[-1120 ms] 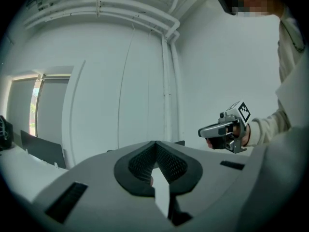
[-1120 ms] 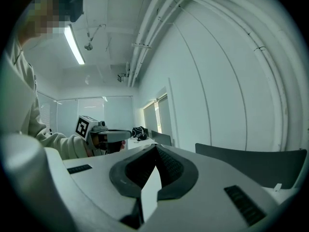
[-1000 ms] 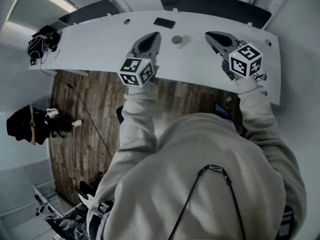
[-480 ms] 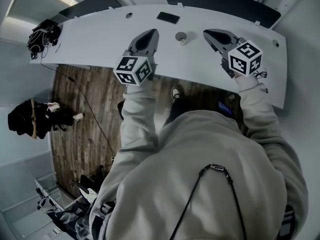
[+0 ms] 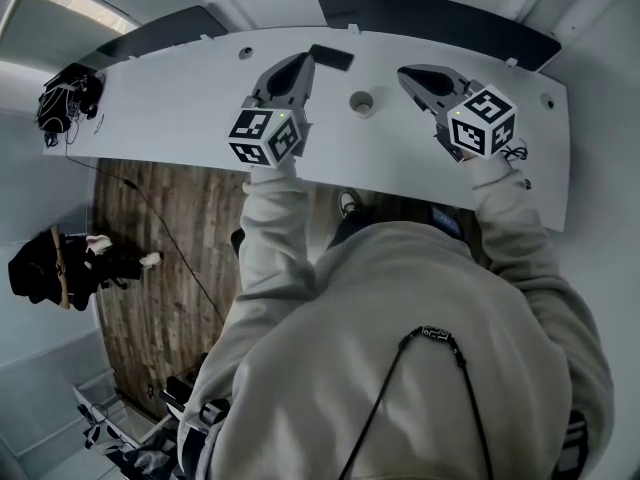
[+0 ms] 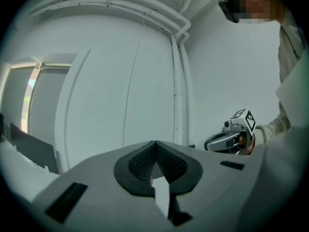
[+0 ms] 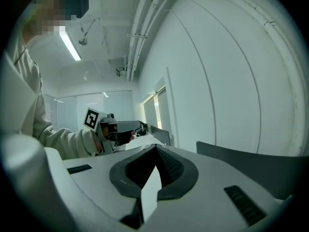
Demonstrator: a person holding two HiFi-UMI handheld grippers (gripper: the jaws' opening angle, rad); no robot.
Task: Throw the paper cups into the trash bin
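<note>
Nearest the head camera was the person's pale hoodie (image 5: 400,348), with both sleeves stretched forward. Under it showed a shoe (image 5: 345,202) on the wood floor (image 5: 160,248).

Each sleeve ended in a gripper with its marker cube facing up. The left gripper (image 5: 301,62) reached out over the white table (image 5: 180,108), and its own view showed the jaws pressed together at the tips with nothing between them. The right gripper (image 5: 404,71) hung over the table on the other side. Its jaws were likewise closed tip to tip and empty. The two grippers pointed forward, well apart, the right one angled slightly toward the left. Each could be seen from the side in the other's view.

The cup (image 5: 361,101) stood upright on the table, mouth up, in the gap between the two grippers. Neither of them touched it.

Beyond the cup, just beside the left gripper's tip, a black flat slab (image 5: 331,57) lay on the table. At the table's far left end sat a dark bundle (image 5: 65,96) with cables trailing off the edge.

Past the far edge stood two dark chairs (image 5: 430,16), one on each side. Behind them rose a pale wall (image 6: 120,81) with pipes (image 6: 177,81) running up it.
</note>
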